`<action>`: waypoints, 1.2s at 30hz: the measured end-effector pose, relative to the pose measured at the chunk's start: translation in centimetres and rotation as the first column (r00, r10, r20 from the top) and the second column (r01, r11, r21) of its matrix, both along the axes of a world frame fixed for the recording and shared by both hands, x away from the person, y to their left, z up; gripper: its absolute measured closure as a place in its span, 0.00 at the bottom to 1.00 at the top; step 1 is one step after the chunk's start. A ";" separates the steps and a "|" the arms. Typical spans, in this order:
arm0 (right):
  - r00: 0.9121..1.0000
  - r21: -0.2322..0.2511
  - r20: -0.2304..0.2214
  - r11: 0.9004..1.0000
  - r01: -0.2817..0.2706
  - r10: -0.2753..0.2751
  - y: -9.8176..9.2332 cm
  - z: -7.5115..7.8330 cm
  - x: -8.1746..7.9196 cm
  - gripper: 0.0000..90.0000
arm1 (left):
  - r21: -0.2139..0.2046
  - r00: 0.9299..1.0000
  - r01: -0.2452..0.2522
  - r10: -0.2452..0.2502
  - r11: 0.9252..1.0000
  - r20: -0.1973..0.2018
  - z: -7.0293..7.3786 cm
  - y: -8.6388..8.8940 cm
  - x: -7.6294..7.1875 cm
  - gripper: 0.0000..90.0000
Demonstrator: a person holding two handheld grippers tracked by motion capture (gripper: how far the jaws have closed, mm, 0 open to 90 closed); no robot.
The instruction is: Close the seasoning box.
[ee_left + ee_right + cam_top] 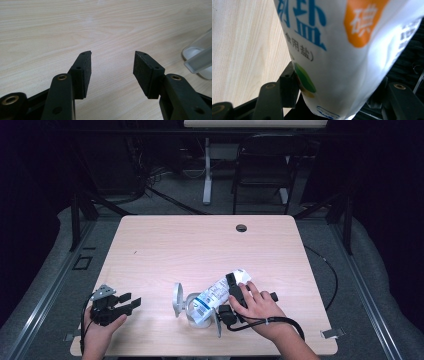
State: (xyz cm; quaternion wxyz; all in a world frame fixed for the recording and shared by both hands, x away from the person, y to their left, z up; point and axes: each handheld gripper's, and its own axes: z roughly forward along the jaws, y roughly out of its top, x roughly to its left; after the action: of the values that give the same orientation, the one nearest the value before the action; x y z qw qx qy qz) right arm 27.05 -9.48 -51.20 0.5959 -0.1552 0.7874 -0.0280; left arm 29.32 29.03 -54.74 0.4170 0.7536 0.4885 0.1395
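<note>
R claw clenched on white printed salt pouch, tipped mouth-down into clear plastic jar near counter's front edge, prob. to pour. L claw released, idle at front-left corner.

Wooden table with clear jar

White salt bag, blue lettering, orange patch; pale woodgrain table.

Bare wood of the pale wooden table was seen ahead of the left gripper; to its right, passage was blocked by a clear lidded glass jar and a white printed salt bag.
</note>
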 end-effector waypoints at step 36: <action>1.000 -0.014 0.008 1.000 -0.007 0.007 0.0 0.2 0.0 0.45 | 0.000 1.000 -0.002 0.002 1.000 -0.001 0.0 0.0 0.0 0.54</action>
State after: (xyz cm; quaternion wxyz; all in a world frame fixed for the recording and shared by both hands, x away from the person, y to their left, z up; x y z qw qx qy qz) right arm 27.01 -9.45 -51.00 0.5980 -0.1619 0.7843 -0.0322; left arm 29.33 29.05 -54.77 0.4165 0.7532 0.4896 0.1396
